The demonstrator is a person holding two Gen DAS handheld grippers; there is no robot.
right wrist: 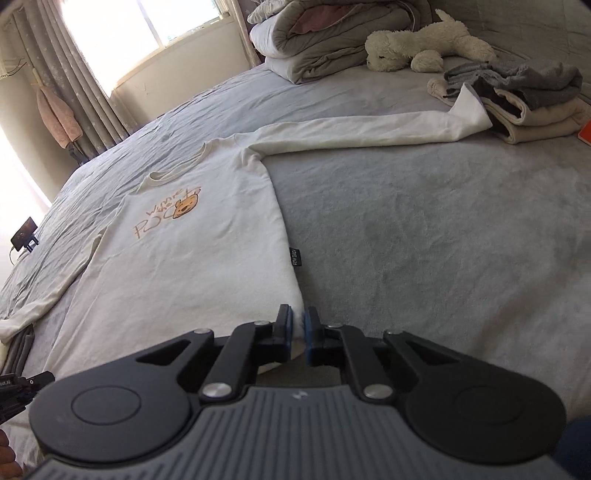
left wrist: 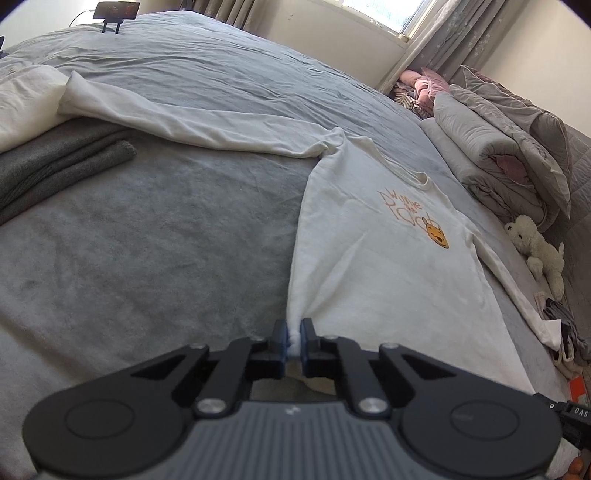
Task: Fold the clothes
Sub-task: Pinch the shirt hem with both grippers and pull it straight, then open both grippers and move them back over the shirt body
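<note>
Two grippers worked one white long-sleeved shirt (left wrist: 373,258), which lay face up and spread flat on the grey bedspread (left wrist: 166,240), its bear print showing on the chest. The left gripper (left wrist: 293,338) had its blue pads nearly together, pinching one hem corner of the shirt; the right gripper (right wrist: 298,328) was likewise almost closed on the opposite hem corner, white cloth bunched between its pads. Both sleeves stretched away from the shirt's shoulders: one ended against a stack of folded clothes (right wrist: 532,99), grey on top and cream below, the other ran toward a folded grey garment (left wrist: 55,166). One rolled quilt (right wrist: 325,37) sat beyond the shirt's collar with one white plush toy (right wrist: 421,44) just beside it. One phone on a stand (left wrist: 115,11) stood at the far edge of the bed, well apart from the shirt. Bare bedspread lay open on each side of the shirt's body.
</note>
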